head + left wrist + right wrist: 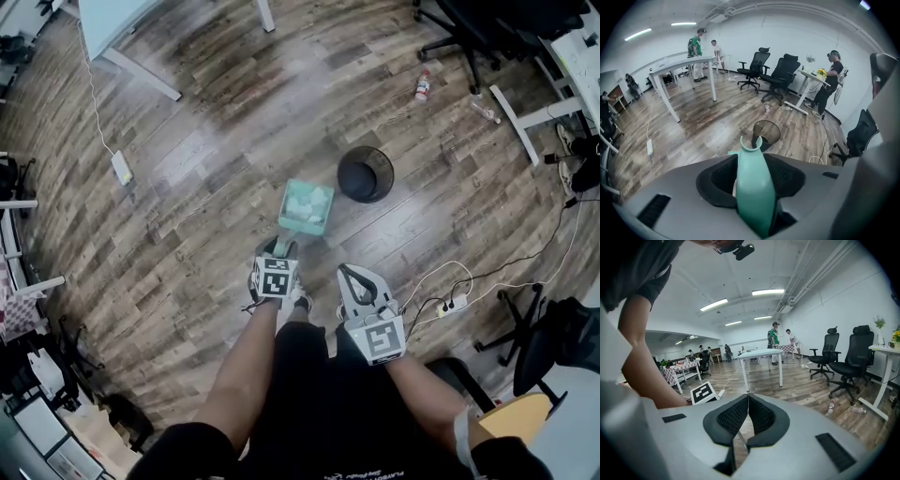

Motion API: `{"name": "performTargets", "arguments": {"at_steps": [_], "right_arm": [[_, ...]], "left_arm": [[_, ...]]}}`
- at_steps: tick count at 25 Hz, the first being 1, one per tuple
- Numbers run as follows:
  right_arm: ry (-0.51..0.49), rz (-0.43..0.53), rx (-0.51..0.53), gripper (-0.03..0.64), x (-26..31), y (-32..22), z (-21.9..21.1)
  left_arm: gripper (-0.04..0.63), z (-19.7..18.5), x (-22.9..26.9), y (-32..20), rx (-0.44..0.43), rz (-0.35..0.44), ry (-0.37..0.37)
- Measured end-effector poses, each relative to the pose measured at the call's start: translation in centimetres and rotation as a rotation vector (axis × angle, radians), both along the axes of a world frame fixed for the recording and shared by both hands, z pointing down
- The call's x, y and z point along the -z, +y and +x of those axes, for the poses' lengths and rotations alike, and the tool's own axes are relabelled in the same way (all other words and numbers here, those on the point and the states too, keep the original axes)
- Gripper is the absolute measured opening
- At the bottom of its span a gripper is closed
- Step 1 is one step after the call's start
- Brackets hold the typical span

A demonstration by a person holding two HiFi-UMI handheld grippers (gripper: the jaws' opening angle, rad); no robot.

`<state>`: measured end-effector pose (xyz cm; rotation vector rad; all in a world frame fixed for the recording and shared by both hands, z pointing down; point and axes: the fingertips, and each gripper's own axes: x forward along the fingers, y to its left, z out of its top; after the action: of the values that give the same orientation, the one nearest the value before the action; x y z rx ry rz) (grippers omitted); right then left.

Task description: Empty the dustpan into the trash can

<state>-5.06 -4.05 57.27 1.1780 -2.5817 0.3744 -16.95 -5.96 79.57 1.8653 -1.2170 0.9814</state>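
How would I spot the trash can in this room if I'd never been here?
On the open wooden floor in mid-room, find the teal dustpan. Just beyond it, slightly right, stands the trash can: round, black and mesh-sided, unlike the squarish teal dustpan beside it.

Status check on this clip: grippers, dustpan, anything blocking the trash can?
Left gripper shut on dustpan handle; right gripper shut, empty. Pan sits short of trash can, not over it. Nothing between them.

Bottle [423, 86] on wood floor [234, 112] near black office chairs [780, 75]
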Motion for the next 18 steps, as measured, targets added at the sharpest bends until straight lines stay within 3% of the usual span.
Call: {"name": "performTargets", "arguments": {"at_steps": [4, 18], "right_arm": [[0.005, -0.005, -0.002, 0.025, -0.4, 0.9, 0.6], [0.021, -0.027, -0.013, 0.025, -1.6, 2.9, 2.4]], "left_arm": [[0.112, 0.1, 0.0, 0.1, 0.021, 0.011, -0.023], [0.100, -0.4, 0.7, 1.3, 0.046, 0.064, -0.078]]}}
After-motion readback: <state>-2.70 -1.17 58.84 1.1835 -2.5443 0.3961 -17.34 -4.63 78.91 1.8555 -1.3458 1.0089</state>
